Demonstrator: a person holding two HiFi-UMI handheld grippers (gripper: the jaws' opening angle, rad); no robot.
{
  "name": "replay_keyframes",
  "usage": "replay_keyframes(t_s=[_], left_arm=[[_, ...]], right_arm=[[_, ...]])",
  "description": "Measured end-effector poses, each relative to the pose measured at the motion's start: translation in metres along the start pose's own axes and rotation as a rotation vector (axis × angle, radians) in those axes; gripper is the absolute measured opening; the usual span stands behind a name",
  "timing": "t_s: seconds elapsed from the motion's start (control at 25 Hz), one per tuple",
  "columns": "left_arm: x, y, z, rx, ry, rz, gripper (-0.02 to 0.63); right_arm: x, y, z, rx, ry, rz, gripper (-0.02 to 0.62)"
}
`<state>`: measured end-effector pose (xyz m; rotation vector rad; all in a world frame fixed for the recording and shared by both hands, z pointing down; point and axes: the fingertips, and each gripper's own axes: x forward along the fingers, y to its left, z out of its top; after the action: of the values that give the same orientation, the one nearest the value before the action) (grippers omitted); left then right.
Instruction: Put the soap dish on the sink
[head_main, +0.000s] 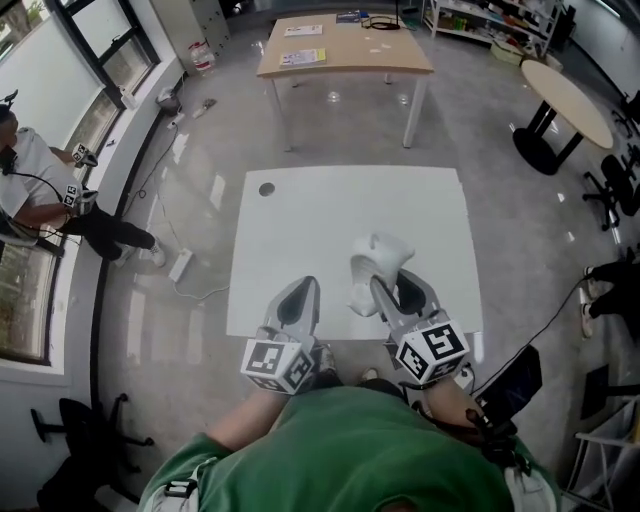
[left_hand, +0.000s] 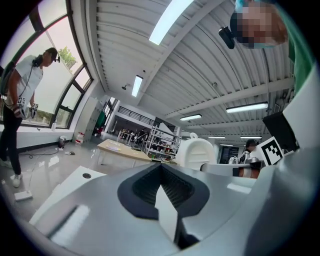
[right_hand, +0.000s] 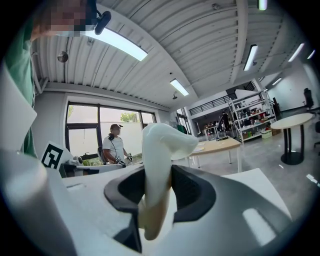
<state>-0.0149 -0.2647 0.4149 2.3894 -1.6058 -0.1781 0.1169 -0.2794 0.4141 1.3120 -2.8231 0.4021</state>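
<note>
The right gripper (head_main: 392, 288) has its jaws clamped on the white soap dish (head_main: 378, 260), holding it edge-on over the near right part of the white table (head_main: 300, 225). Just to its left, the left gripper (head_main: 300, 298) grips nothing, its jaws pressed together.

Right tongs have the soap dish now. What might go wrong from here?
1. The right tongs pinch the dish by one thin edge, with most of it sticking out past the tips, so it may twist or slip.
2. No sink shows in any view; only a white table lies ahead, so the target is unclear.
3. The left tongs, shut and empty, sit close beside the dish and might knock it.
</note>
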Motion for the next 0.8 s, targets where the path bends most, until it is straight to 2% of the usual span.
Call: replay_keyframes(t_s=[0.4, 0.64, 0.8], left_arm=[[0.042, 0.049, 0.010, -0.026, 0.021, -0.081, 0.006], [0.066, 0.063, -0.003, -0.053, 0.051, -0.068, 0.006], [0.085, 0.064, -0.023, -0.057, 0.103, -0.046, 0.006]], right_arm=[[0.050, -0.007, 0.009, -0.011, 0.014, -0.101, 0.140], [0.070, -0.024, 0.004, -0.004, 0.042, -0.109, 0.140], [0.079, -0.049, -0.011, 0.025, 0.090, -0.111, 0.138]])
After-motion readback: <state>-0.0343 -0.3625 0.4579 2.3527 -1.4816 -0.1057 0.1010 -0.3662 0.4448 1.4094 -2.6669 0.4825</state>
